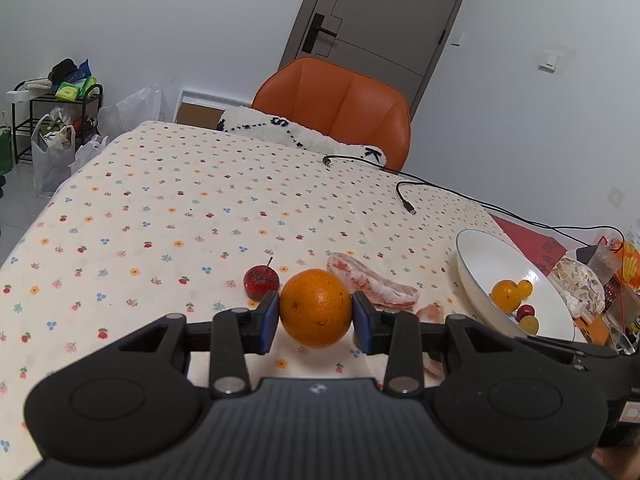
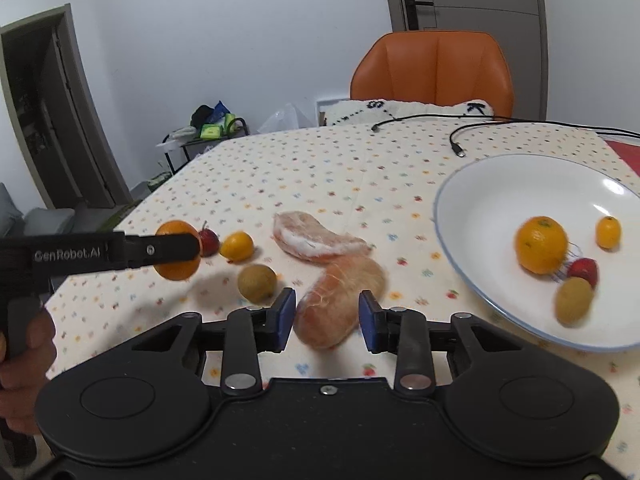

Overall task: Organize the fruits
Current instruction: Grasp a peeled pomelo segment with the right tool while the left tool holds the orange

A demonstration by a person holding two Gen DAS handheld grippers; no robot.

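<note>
1. A table covered by a cream tablecloth (image 2: pixel 320 168) printed with small flowers and cherries fills both views.
2. The left gripper (image 1: pixel 316 314) is clamped on an orange (image 1: pixel 315 308), with one blue pad pressed against each side of the fruit. In the right wrist view the orange appears lifted clear of the cloth, with a shadow beneath it.
3. The right gripper (image 2: pixel 327 316) is parted, its pads standing on either side of a peeled pomelo segment (image 2: pixel 340 300) without visibly touching it. The segment lies on the cloth.
4. A second pomelo segment (image 2: pixel 316 238), pink with white pith, lies just beyond the first one and touches it.
5. A white bowl (image 2: pixel 480 184) with a thin blue rim sits on the right side of the table.
6. Inside the bowl are four fruits: a second orange (image 2: pixel 541 245), a small yellow kumquat (image 2: pixel 608 232), a small red fruit (image 2: pixel 583 270) and a brownish-green round fruit (image 2: pixel 574 300). The last three sit close around the orange.
7. Loose on the cloth near the held orange are another red fruit (image 2: pixel 209 241) with a stem, another kumquat (image 2: pixel 237 245) and another brownish-green fruit (image 2: pixel 257 282).
8. A black cable (image 2: pixel 456 136) lies across the far part of the table, beyond the bowl.
9. An orange chair (image 2: pixel 432 68) stands behind the table.
</note>
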